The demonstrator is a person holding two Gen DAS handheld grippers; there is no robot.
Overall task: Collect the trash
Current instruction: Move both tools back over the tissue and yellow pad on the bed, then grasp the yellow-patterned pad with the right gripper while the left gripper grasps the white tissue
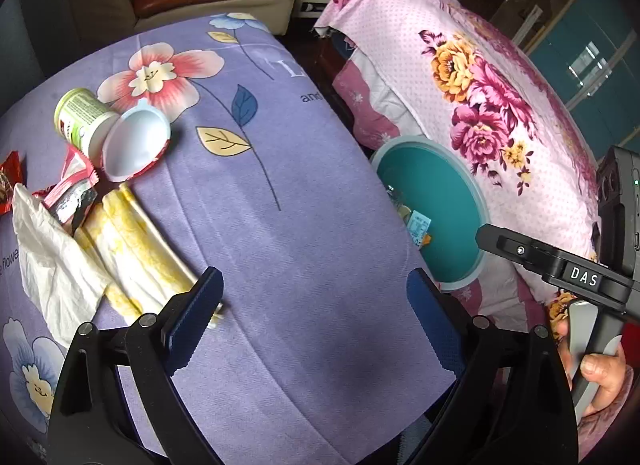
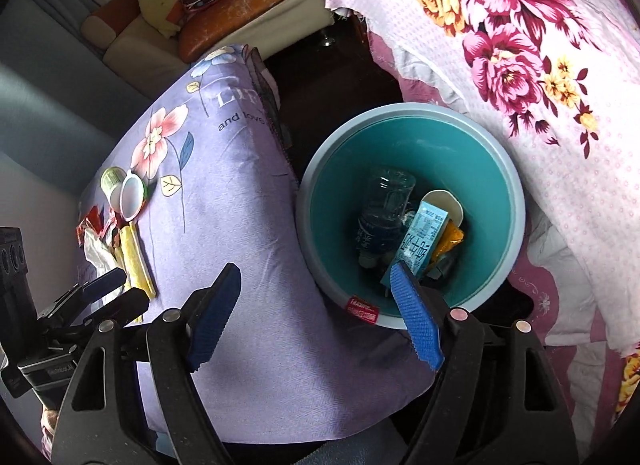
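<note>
Loose trash lies at the left of the purple flowered tablecloth [image 1: 300, 205]: a green cup [image 1: 82, 117] on its side with its lid [image 1: 134, 145] beside it, a red wrapper [image 1: 74, 177], a white tissue [image 1: 52, 249] and a yellow wrapper [image 1: 136, 249]. My left gripper [image 1: 314, 285] is open and empty, just right of the yellow wrapper's near end. A teal bin [image 2: 440, 153] stands beside the table and holds a clear bottle [image 2: 384, 205], a blue carton [image 2: 424, 237] and an orange wrapper [image 2: 450, 241]. My right gripper [image 2: 316, 271] is open and empty, straddling the bin's near rim.
A pink floral bedspread [image 1: 480, 105] covers the bed right of the bin. A sofa with cushions [image 2: 208, 25] sits beyond the table. A hand [image 1: 600, 377] holds the right gripper's handle at the right edge of the left wrist view.
</note>
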